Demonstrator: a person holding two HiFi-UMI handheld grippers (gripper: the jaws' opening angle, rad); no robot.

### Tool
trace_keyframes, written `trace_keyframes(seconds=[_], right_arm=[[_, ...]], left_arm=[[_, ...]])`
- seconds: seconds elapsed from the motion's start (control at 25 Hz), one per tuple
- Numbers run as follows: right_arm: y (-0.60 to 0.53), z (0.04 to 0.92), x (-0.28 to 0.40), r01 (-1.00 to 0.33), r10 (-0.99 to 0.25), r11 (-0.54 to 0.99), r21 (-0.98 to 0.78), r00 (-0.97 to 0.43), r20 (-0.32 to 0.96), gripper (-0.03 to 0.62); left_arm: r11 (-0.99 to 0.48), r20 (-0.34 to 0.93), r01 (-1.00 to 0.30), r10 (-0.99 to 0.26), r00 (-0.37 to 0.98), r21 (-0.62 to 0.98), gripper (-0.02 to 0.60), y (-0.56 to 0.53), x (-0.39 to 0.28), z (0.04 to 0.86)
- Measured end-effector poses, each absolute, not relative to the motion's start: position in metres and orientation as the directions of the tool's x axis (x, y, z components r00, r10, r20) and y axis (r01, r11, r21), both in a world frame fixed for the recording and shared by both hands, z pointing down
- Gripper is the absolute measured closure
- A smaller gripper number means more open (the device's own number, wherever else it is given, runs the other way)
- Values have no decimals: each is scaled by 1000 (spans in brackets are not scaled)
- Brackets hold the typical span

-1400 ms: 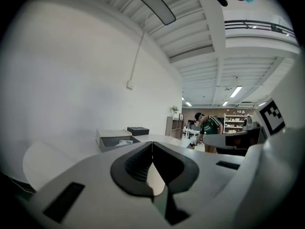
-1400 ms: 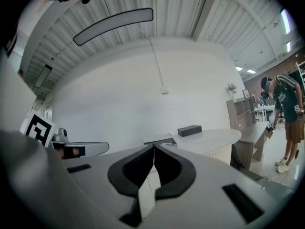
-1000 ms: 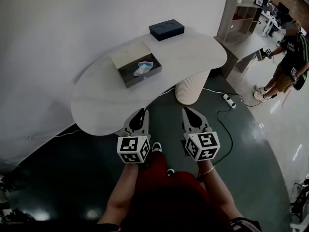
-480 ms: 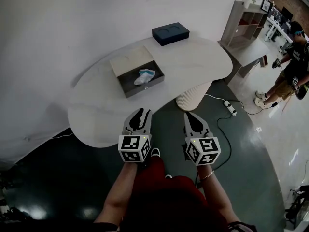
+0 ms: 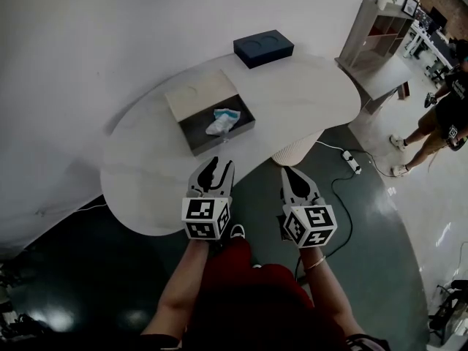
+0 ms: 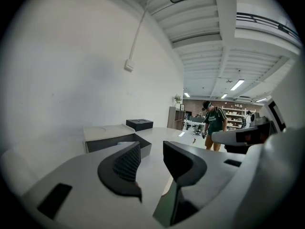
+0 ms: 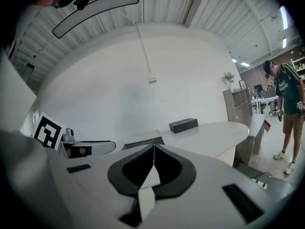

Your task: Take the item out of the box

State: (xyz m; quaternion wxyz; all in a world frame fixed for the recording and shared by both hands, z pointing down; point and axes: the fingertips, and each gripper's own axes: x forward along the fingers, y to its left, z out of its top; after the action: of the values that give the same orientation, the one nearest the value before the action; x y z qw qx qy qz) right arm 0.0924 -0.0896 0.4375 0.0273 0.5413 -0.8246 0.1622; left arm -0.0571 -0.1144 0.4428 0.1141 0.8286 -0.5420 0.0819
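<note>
An open grey box sits on the white table, its tan lid folded back. Inside lies a crumpled white and blue item. My left gripper hovers over the table's near edge, short of the box; its jaws are opening, with nothing between them. In the left gripper view the box shows just beyond that gripper. My right gripper is shut and empty, off the table edge to the right. Past its closed tips the box lid is visible.
A dark blue closed box rests at the table's far side. The table stands on a ribbed white pedestal. A power strip and cable lie on the floor. A person stands at the right by a shelf unit.
The left gripper's jaws have parted from shut to open. Both grippers have edged forward toward the table, the left now over its edge. The person at the right has shifted.
</note>
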Motion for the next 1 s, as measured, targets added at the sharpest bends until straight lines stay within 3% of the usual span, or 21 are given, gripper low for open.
trace_keyframes(seconds=[1.0], right_arm=[[-192,438,56,-928,-899,305,-215,-355,255,579]], left_arm=[[-450,305,-887,-835,458,101,383,-228,-86,450]])
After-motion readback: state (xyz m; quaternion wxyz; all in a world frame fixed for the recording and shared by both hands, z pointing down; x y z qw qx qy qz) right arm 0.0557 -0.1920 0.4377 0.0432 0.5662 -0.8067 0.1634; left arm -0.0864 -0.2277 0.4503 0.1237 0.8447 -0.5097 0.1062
